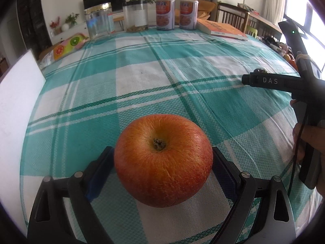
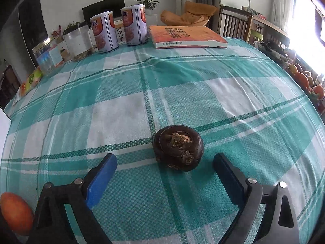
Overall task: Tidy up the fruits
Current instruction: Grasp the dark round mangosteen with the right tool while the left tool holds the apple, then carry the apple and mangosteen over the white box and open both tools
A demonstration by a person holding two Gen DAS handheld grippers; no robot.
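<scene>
A red-orange apple [image 1: 162, 160] sits between the two blue pads of my left gripper [image 1: 162, 162]; the pads press its sides, and it hangs just above the checked cloth [image 1: 142, 77]. The apple also shows at the lower left of the right wrist view [image 2: 15, 213]. My right gripper [image 2: 165, 166] is open over the cloth. A small dark brown water chestnut [image 2: 178, 150] lies on the cloth just ahead of its fingertips, apart from both pads. The right gripper's body also shows at the right of the left wrist view [image 1: 300, 85].
Along the far edge stand a glass jar [image 1: 98, 21], a second jar [image 1: 135, 15], two tins [image 1: 176, 13] and an orange book [image 2: 187, 36]. A white board [image 1: 16, 93] stands at the left. More fruit [image 2: 302, 77] lies past the right edge.
</scene>
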